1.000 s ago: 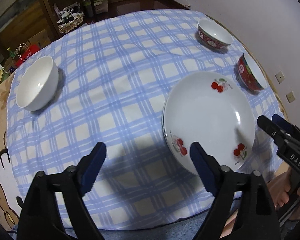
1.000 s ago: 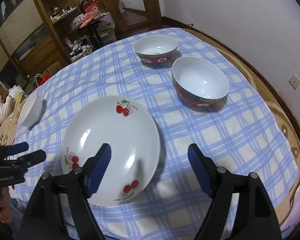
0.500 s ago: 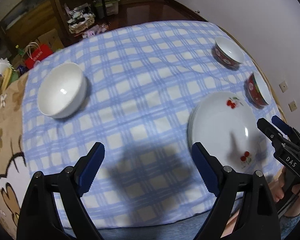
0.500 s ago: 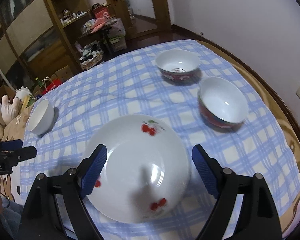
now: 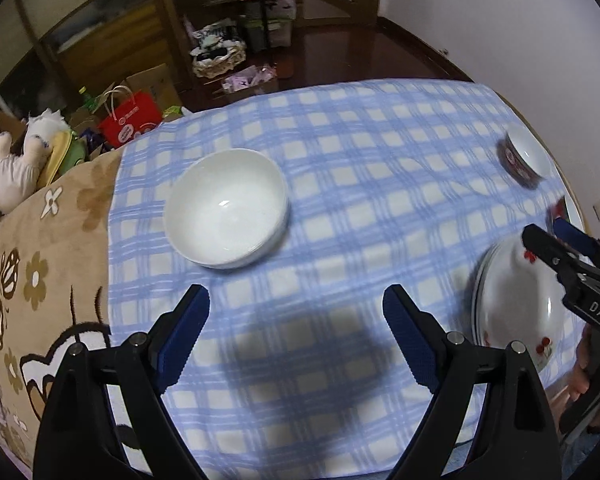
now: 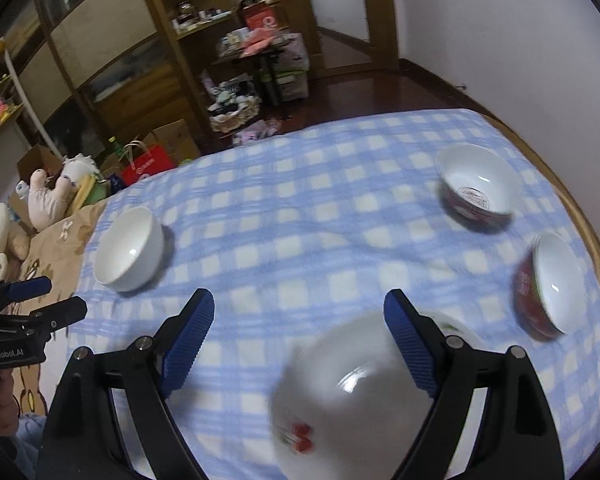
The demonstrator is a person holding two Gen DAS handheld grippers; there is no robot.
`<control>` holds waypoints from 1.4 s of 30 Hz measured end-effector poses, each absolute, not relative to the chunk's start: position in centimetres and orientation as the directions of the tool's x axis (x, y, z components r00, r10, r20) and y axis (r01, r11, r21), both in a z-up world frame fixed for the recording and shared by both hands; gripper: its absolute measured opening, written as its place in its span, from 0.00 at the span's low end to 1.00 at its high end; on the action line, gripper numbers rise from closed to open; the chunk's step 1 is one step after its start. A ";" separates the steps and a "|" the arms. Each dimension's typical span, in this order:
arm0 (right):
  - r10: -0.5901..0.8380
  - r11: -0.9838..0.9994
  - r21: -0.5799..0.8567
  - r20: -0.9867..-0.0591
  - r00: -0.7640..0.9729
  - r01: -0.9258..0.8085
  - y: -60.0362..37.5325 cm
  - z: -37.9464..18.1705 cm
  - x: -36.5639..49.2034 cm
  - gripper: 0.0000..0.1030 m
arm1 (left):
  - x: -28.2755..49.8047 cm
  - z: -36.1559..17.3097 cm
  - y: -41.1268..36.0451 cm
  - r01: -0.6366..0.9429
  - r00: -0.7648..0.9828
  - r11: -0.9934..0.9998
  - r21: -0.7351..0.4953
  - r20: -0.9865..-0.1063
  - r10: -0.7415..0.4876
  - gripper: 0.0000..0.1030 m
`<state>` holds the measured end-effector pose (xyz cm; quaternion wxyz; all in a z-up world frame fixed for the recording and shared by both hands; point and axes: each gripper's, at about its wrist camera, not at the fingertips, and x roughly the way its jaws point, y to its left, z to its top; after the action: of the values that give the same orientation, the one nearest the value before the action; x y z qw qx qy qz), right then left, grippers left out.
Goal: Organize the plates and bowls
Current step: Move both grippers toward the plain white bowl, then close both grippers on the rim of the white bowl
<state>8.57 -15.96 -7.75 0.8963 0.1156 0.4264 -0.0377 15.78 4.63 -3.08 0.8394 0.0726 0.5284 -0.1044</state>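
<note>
White bowl point(image 5: 227, 208) beyond open fingers point(image 5: 188, 328)

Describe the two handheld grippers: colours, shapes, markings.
Both alike: the left gripper and right gripper are black two-finger frames with silver bolts and ribbed blue pads on the fingers. White lettering marks the bodies: "DAS" on the right, "GenRobot.AI" on the left.

A round wooden-rimmed table point(image 6: 580, 208) carries a blue-and-white checked cloth point(image 5: 340, 184) over a tan cartoon-print blanket point(image 5: 48, 264). On the cloth sit a plain white bowl point(image 5: 227, 207), a cherry-patterned white plate point(image 6: 352, 400) and — well apart — two red-sided bowls point(image 6: 478, 192).
</note>
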 end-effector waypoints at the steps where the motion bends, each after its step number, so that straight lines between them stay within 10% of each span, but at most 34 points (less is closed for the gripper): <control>1: 0.039 0.973 0.172 -0.774 0.632 0.152 -15.2 -7.8 9.4 0.88 | 16.3 -3.0 5.4 0.239 0.424 0.971 0.012 -0.901 -0.093 0.85; 33: 0.218 0.970 0.240 -0.815 0.537 -0.029 -1.9 -12.4 22.4 0.88 | 26.6 -11.1 16.9 0.006 0.316 1.000 -0.002 -0.949 -0.004 0.85; 42: 0.239 0.964 0.264 -0.840 0.487 -0.018 -1.0 -14.0 24.6 0.84 | 28.0 -13.1 17.8 -0.006 0.273 1.000 -0.028 -0.962 -0.025 0.66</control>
<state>24.57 -1.01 -14.05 0.8552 0.1103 0.5009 0.0749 28.05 17.83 -13.06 0.7976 -0.0129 0.6030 -0.0062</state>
